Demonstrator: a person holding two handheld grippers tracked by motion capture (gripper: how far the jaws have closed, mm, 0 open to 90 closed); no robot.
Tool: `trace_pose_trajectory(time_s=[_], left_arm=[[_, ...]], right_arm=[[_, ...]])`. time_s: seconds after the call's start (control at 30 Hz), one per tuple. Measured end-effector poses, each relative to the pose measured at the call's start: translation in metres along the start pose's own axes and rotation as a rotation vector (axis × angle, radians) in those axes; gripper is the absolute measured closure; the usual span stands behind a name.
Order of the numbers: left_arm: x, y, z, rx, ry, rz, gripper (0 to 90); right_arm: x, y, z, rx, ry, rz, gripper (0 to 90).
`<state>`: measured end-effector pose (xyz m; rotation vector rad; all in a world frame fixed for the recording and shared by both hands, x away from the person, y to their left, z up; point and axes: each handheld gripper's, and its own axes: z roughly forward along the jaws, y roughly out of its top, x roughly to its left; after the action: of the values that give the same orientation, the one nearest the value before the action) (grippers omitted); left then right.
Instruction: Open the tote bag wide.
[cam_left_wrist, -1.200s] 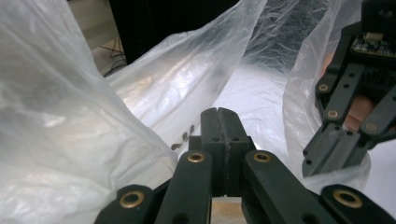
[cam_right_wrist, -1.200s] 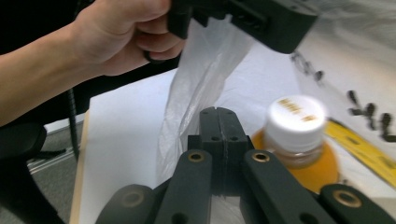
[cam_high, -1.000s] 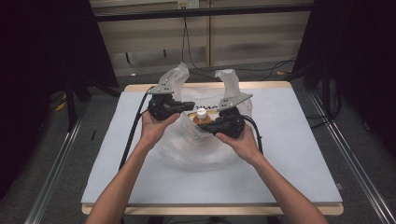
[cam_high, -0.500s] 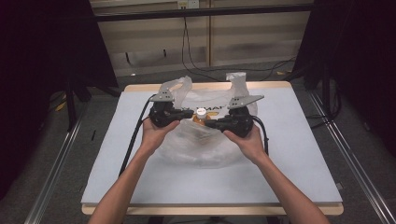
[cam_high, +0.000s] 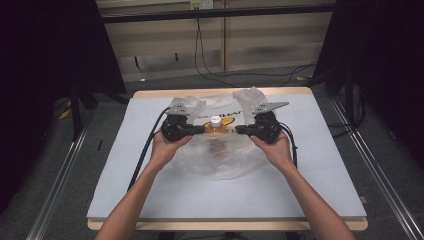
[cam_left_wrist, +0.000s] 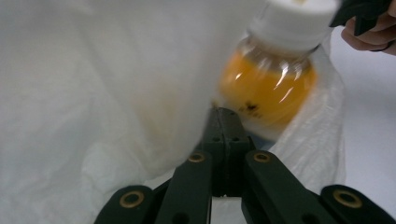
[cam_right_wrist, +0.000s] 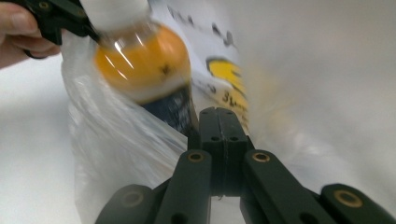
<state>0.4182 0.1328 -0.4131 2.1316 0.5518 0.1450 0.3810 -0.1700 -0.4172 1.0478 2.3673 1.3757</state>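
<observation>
A clear plastic bag (cam_high: 220, 157) with yellow print lies in the middle of the table, and a bottle of orange liquid (cam_high: 216, 125) with a white cap stands in it. My left gripper (cam_high: 202, 130) is shut on the bag's rim left of the bottle. My right gripper (cam_high: 239, 130) is shut on the rim at the bottle's right. In the left gripper view the closed jaws (cam_left_wrist: 225, 114) pinch the film of the bag (cam_left_wrist: 116, 93) just below the bottle (cam_left_wrist: 266, 84). In the right gripper view the shut gripper (cam_right_wrist: 218, 114) meets the bag (cam_right_wrist: 116, 144) beside the bottle (cam_right_wrist: 144, 65).
The bag lies on a white table top (cam_high: 325, 165) with a wooden edge. Metal rails run along the floor on both sides. Cables (cam_high: 210, 55) trail over the floor behind the table, with dark curtains left and right.
Both grippers have sunk towards the table and moved apart, so the bag's mouth is stretched wider around the bottle. The bag's handles have come lower.
</observation>
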Motion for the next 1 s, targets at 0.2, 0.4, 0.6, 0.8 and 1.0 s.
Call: trace_pose_trajectory(time_s=[0.2, 0.4, 0.6, 0.8, 1.0], left_arm=[[0.003, -0.017, 0.009, 0.024, -0.018, -0.022, 90.0], [0.004, -0.038, 0.023, 0.077, -0.029, -0.041, 90.0], [0.006, -0.051, 0.033, 0.113, -0.038, -0.051, 90.0], [0.006, -0.060, 0.037, 0.148, -0.051, -0.059, 90.0], [0.004, -0.063, 0.036, 0.128, -0.041, -0.057, 90.0]], right_arm=[[-0.007, -0.018, 0.017, 0.059, 0.022, 0.021, 90.0], [-0.014, -0.038, 0.029, 0.099, 0.019, 0.067, 90.0], [-0.017, -0.056, 0.048, 0.154, 0.034, 0.091, 90.0], [-0.017, -0.059, 0.045, 0.147, 0.037, 0.103, 90.0], [-0.014, -0.060, 0.044, 0.143, 0.016, 0.077, 90.0]])
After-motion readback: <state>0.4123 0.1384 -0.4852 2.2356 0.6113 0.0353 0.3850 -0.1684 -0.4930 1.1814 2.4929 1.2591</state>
